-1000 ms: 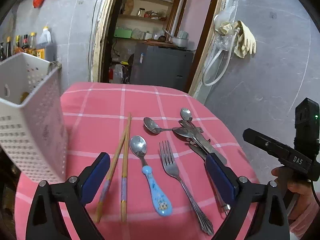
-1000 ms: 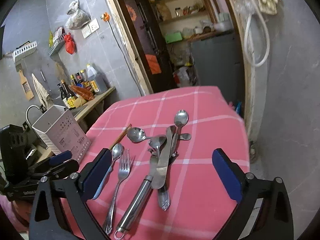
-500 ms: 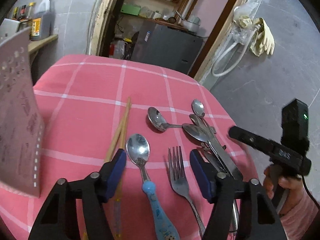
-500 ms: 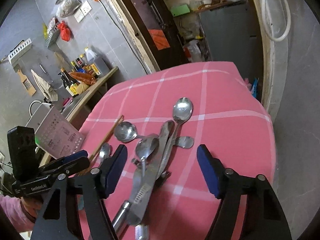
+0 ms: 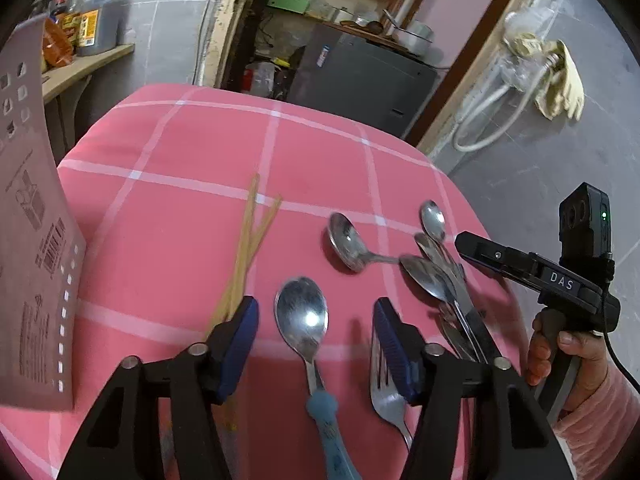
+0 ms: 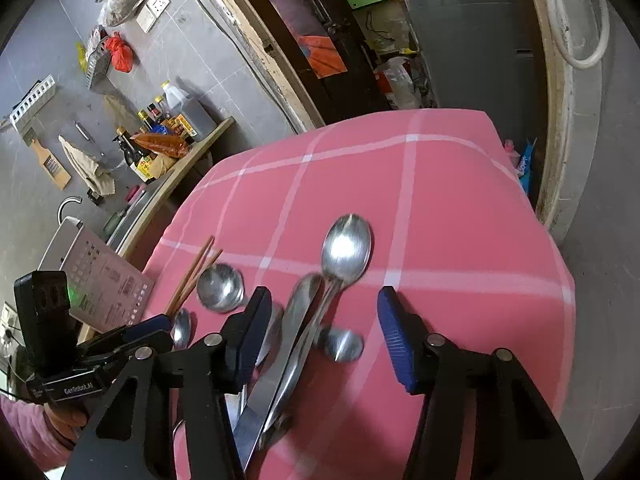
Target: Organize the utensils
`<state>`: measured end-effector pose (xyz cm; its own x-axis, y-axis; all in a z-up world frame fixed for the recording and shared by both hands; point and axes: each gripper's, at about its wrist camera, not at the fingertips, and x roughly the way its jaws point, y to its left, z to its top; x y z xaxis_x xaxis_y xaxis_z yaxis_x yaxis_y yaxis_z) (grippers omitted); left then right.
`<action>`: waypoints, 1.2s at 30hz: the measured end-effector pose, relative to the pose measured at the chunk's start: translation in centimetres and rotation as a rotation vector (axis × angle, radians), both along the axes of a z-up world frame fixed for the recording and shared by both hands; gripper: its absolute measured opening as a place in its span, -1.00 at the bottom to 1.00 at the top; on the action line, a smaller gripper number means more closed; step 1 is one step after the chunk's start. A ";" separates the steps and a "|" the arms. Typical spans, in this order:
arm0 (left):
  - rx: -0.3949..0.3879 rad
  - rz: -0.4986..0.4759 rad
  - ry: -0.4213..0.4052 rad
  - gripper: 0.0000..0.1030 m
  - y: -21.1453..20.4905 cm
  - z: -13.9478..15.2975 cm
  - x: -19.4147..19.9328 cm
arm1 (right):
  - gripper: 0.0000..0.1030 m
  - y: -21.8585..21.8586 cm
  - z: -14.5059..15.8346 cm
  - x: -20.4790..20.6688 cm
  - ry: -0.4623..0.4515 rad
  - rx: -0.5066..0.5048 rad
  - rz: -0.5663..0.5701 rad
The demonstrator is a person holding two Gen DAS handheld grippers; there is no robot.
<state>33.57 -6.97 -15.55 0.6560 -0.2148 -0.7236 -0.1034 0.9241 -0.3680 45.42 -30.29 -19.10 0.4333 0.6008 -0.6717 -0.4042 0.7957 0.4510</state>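
Observation:
My left gripper (image 5: 314, 344) is open, low over the pink checked table (image 5: 192, 152), its jaws on either side of a spoon with a blue handle (image 5: 304, 320). Wooden chopsticks (image 5: 246, 248) lie just left of it and a fork (image 5: 384, 396) just right. My right gripper (image 6: 320, 336) is open, its jaws straddling a pile of steel spoons and a knife (image 6: 304, 328). A long spoon (image 6: 346, 248) sticks out ahead of it. The white perforated utensil holder (image 5: 28, 216) stands at the table's left.
A lone spoon (image 5: 346, 242) lies between the chopsticks and the pile (image 5: 444, 276). The right gripper's body (image 5: 560, 280) shows at the right of the left wrist view. A shelf with bottles (image 6: 168, 120) stands beyond the table's left edge; a doorway lies behind.
Both grippers have moved forward and down toward the utensils and their jaws have narrowed. The left is now around the blue-handled spoon, the right around the pile.

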 end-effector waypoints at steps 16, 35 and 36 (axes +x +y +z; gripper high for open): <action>-0.106 0.005 0.038 -0.58 0.7 -1.1 1.6 | -0.66 1.4 -2.3 6.0 0.126 0.096 0.172; 0.047 -0.003 -0.018 -0.95 -1.0 3.8 -0.9 | -0.96 -0.7 5.4 -1.5 -0.194 -0.054 0.032; 0.067 -0.005 -0.036 -0.95 -1.0 4.4 -1.2 | -0.96 -0.8 6.4 -2.2 -0.231 -0.076 0.020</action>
